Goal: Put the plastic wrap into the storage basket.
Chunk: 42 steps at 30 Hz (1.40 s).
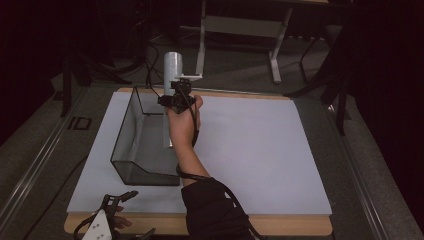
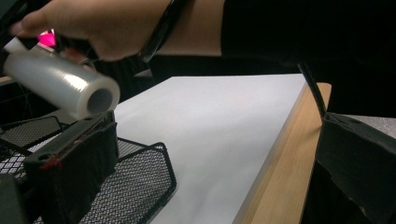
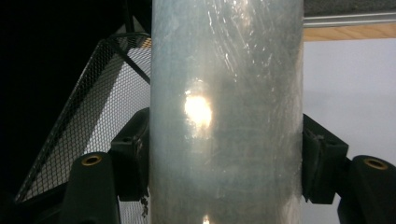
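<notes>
A long roll of clear plastic film [image 1: 173, 67] is held lengthwise over the black mesh basket [image 1: 124, 131] at the table's left. My right gripper [image 1: 179, 98] is shut on the roll about halfway along it. In the right gripper view the roll [image 3: 226, 116] stands between the two pads [image 3: 133, 158], with the basket's mesh wall [image 3: 93, 116] behind on the left. My left gripper [image 1: 141, 212] is at the table's front left edge, open and holding nothing. In the left gripper view its jaws stand wide apart [image 2: 215, 163], and the roll [image 2: 60, 81] hangs above the basket [image 2: 140, 182].
A white mat [image 1: 250, 150] covers the wooden table, with bare wood along the front edge [image 1: 290, 225]. A hand [image 2: 107, 23] and dark sleeve reach across over the mat. Table legs and cables stand on the floor beyond the far edge.
</notes>
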Each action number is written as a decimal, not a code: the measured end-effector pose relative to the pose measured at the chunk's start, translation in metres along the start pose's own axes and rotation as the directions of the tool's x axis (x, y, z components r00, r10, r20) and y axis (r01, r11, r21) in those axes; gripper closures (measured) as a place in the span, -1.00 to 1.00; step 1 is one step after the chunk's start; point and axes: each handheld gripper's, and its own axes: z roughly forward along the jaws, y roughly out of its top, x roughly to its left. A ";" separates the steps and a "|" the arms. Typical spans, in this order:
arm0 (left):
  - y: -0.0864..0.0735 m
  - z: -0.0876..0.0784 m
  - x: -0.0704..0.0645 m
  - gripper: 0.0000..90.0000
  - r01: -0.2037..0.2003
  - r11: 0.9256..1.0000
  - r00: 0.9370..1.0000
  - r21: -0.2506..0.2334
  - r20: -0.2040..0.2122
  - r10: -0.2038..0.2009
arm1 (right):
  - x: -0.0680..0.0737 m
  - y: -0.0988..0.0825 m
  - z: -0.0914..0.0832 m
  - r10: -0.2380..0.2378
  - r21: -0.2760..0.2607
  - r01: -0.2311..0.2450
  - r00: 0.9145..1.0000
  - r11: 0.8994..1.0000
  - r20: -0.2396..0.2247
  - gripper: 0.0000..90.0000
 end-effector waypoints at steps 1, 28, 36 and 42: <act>0.000 0.000 0.000 -1.00 0.000 1.000 1.000 -0.002 0.004 0.000 | 0.003 -0.006 0.007 0.001 -0.005 -0.001 1.000 1.000 0.001 -0.28; 0.000 0.001 -0.001 -1.00 -0.005 1.000 1.000 -0.003 0.024 0.005 | -0.008 -0.065 0.054 0.054 0.123 -0.060 0.997 0.991 0.051 -0.28; 0.000 0.002 -0.002 -1.00 -0.008 1.000 1.000 0.000 0.027 0.008 | -0.006 -0.073 0.055 0.033 0.157 -0.046 0.996 0.987 0.083 -0.28; 0.000 0.003 -0.002 -1.00 -0.008 1.000 1.000 0.000 0.027 0.008 | -0.012 -0.075 0.052 0.040 0.159 -0.049 0.997 0.986 0.060 -0.29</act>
